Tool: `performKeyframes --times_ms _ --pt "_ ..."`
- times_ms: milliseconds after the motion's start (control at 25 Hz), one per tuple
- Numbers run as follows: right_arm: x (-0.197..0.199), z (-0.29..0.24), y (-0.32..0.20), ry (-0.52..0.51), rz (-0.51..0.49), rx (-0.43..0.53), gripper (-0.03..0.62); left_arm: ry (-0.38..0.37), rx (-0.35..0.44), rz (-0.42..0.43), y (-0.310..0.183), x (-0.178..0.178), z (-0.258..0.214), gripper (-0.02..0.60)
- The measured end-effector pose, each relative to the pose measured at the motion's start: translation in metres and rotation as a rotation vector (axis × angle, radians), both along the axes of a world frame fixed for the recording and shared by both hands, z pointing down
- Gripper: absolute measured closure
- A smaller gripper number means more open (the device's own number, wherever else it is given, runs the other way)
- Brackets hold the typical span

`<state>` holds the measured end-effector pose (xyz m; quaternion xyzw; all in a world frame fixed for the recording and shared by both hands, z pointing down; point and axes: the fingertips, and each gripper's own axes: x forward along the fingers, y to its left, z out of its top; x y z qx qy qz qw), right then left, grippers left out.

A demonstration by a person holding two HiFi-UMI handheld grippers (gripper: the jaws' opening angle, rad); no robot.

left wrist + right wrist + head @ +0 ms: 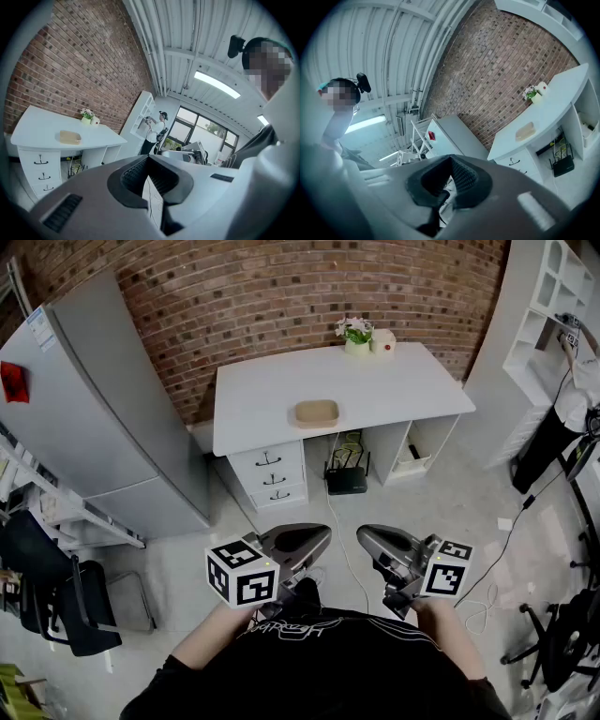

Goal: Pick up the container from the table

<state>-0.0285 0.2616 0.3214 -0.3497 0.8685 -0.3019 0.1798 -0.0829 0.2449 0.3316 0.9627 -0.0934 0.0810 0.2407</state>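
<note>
Held low before the person's black shirt (319, 662), the left gripper (323, 533) has its jaws pressed together with nothing between them. Just beside it, the right gripper (362, 533) is likewise pressed together and holds nothing. Both are well apart from the table (253, 418). Farther off, from left to right: a grey refrigerator (94, 418); the white table against the brick wall (281, 287); the tan container (316, 412), lying on the table near the middle of its front edge; a potted plant (356, 334) at the back edge; white shelving (553, 306)
</note>
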Motion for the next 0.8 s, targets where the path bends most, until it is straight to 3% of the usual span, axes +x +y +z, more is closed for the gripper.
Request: performKeyframes --times_ms 480,800 --pt "0.009 -0.008 0.018 0.072 0.025 -0.006 0.591 0.015 0.001 -0.002 0.018 0.008 -0.012 0.578" --pt "0.013 0.02 0.001 0.174 0.032 -0.069 0.591 -0.001 -0.092 -0.025 0.001 0.008 0.009 0.578"
